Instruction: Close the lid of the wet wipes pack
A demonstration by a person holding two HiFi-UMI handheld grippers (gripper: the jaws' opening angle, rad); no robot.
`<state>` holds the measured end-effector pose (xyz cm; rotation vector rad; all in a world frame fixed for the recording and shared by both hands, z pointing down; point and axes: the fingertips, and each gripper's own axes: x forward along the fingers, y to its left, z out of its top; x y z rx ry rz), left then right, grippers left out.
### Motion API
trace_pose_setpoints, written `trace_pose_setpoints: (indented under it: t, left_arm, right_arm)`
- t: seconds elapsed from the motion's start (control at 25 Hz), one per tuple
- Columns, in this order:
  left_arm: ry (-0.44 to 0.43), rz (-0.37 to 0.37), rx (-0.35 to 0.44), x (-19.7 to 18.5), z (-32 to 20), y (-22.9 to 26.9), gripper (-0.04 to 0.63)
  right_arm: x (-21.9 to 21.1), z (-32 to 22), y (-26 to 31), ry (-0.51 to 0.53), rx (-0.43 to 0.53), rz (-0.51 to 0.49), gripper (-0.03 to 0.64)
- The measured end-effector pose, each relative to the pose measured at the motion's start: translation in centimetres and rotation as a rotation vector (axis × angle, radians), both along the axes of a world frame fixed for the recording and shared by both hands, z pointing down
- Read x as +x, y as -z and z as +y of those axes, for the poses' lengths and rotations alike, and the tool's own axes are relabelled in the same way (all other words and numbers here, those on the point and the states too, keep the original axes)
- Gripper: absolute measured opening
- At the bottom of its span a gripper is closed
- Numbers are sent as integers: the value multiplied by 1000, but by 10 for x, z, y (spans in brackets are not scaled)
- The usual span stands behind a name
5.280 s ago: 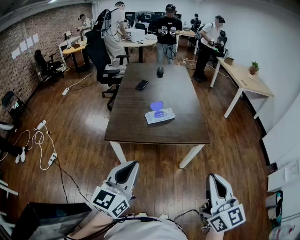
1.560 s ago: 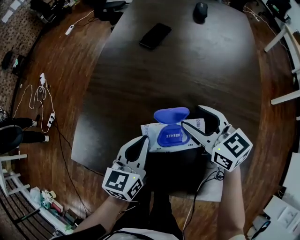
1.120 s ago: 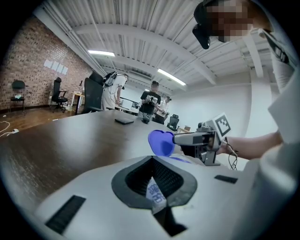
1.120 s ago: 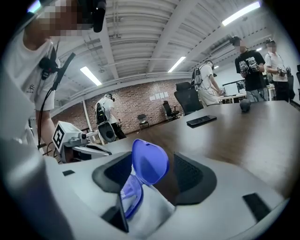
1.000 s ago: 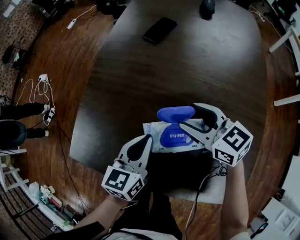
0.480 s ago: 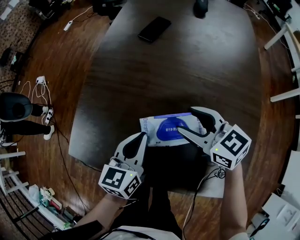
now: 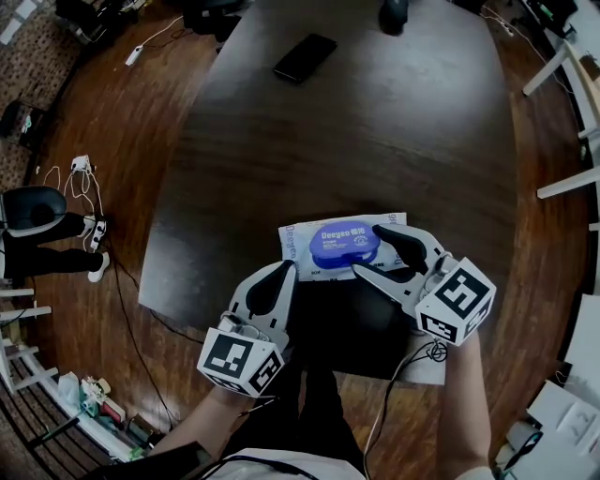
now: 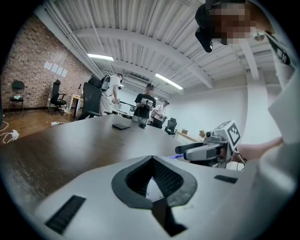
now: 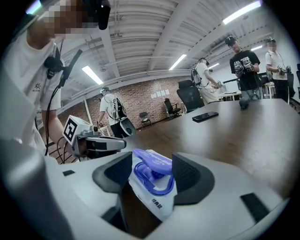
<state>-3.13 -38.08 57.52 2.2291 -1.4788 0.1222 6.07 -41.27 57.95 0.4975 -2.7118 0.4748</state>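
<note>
The wet wipes pack (image 7: 302, 253) lies flat near the table's front edge, white with a blue lid (image 7: 344, 247). The lid is folded down over its opening; in the right gripper view the lid (image 9: 151, 165) still stands slightly ajar above its blue ring. My right gripper (image 7: 367, 250) is open, one finger on each side of the lid's right end, just over the pack. My left gripper (image 7: 285, 271) is shut and holds nothing, with its tip at the pack's near left corner. The left gripper view shows the right gripper (image 8: 202, 150) beyond its own jaws.
The dark wooden table (image 7: 375, 141) carries a black phone (image 7: 305, 58) and a computer mouse (image 7: 394, 14) at its far end. Cables and a power strip (image 7: 84, 178) lie on the floor at left. Several people stand beyond the table's far end (image 8: 149, 101).
The blue lid stood upright and open a second ago; it has swung down onto the pack as my right gripper came over it. The left gripper has barely moved.
</note>
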Motion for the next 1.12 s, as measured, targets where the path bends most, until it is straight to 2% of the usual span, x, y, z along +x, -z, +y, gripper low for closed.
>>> trace_pose_setpoints:
  t: [0.28,0.72,0.92,1.12]
  left_arm:
    - [2,1,9,-1,13,4,0]
    - [-7,9,19,-3,20,12,0]
    - [-6,10,21,-9,24,14,0]
    - [-9,5,26,-14,28,21,0]
  right_arm:
    - [-2,20,-15,13,-12,40,264]
    - [-12,40,-46,75,9,224,264]
    - [-14,40,-58,77,9,302,264]
    - [-14,38,-61,35,-10,307,264]
